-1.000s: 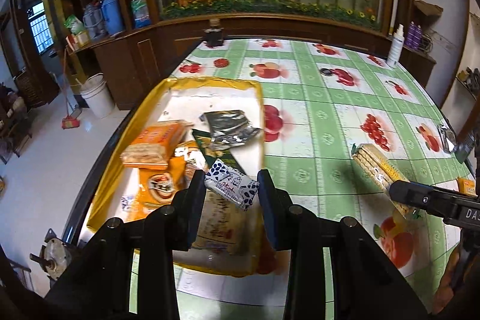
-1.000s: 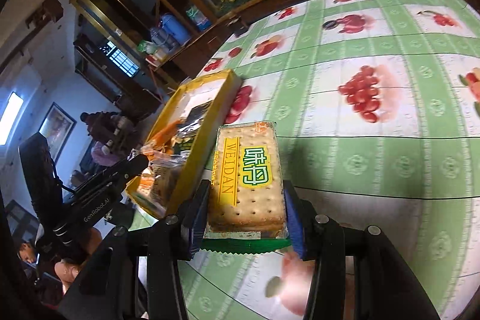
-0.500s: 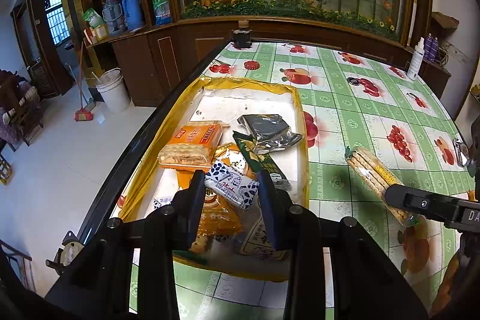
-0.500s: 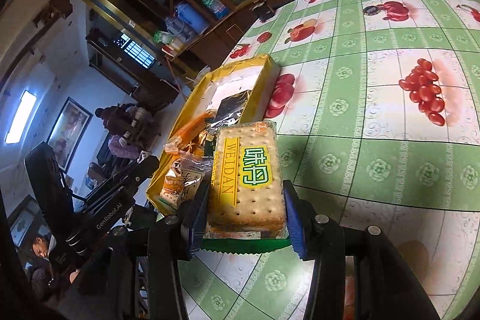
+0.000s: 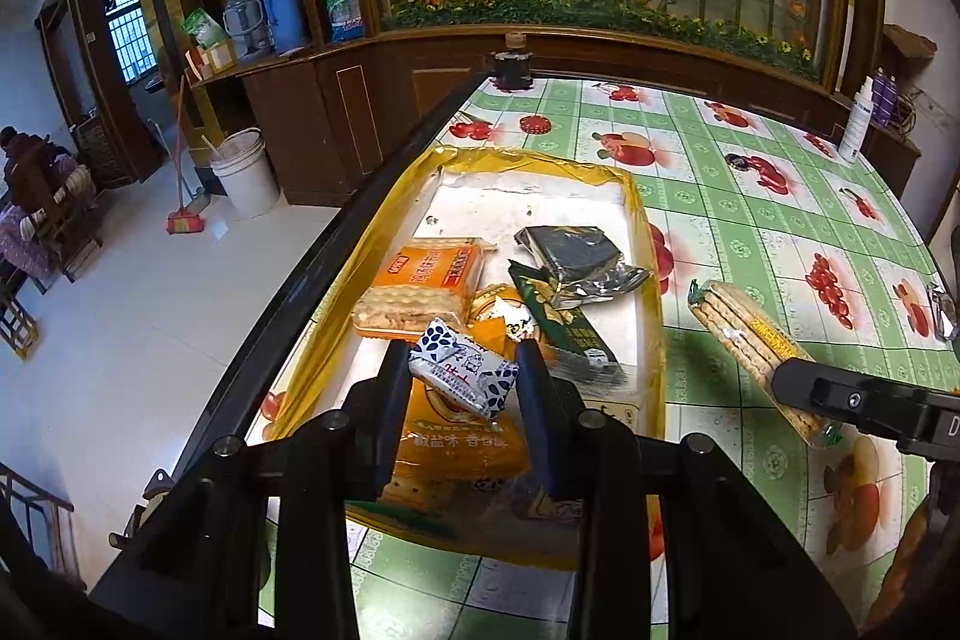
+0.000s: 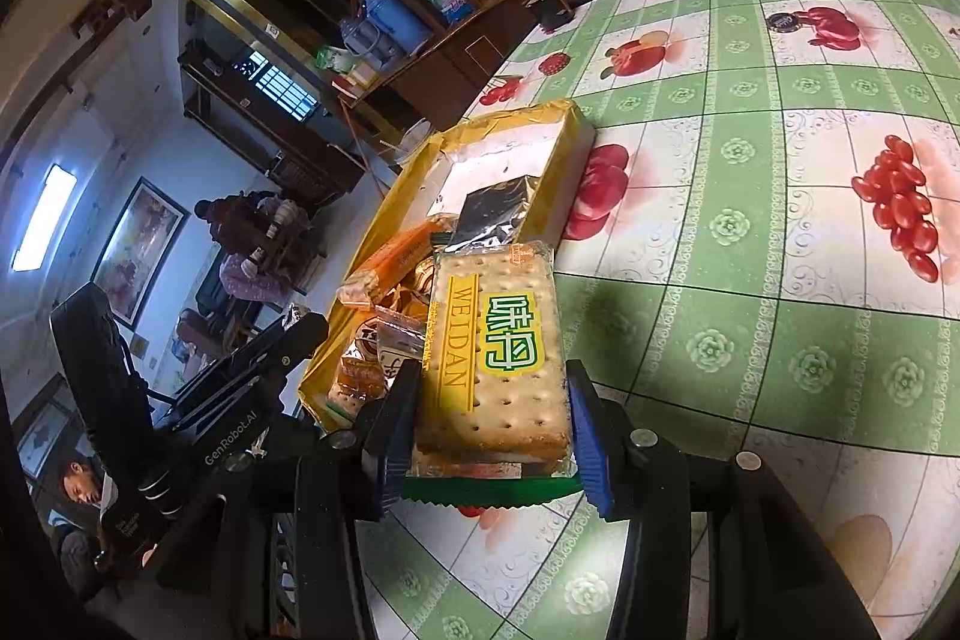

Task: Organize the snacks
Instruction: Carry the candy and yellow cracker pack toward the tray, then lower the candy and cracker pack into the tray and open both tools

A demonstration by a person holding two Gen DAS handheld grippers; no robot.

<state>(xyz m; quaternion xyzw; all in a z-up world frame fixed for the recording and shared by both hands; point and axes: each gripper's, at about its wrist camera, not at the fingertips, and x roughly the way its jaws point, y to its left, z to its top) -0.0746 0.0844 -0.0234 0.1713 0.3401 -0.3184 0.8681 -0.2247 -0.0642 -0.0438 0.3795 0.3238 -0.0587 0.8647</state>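
My left gripper (image 5: pixel 462 370) is shut on a small white packet with blue spots (image 5: pixel 462 375) and holds it above the near end of the yellow tray (image 5: pixel 651 280). The tray holds an orange cracker pack (image 5: pixel 426 286), a black foil pack (image 5: pixel 576 259), a dark green pack (image 5: pixel 564 328) and an orange bag (image 5: pixel 456 439). My right gripper (image 6: pixel 489 421) is shut on a WEIDAN cracker pack (image 6: pixel 498 346), held above the table just right of the tray (image 6: pixel 555 196). This pack (image 5: pixel 750 346) and the right gripper also show in the left wrist view.
The table has a green and white fruit-print cloth (image 5: pixel 750 196). A white spray bottle (image 5: pixel 855 124) stands at the far right edge and a small dark jar (image 5: pixel 510 67) at the far edge. A foil wrapper (image 5: pixel 942 307) lies at the right. The table's left edge drops to the floor.
Both grippers have moved left, toward the tray. The left one now hangs over the tray's near end, and the cracker pack is closer to the tray's right wall.
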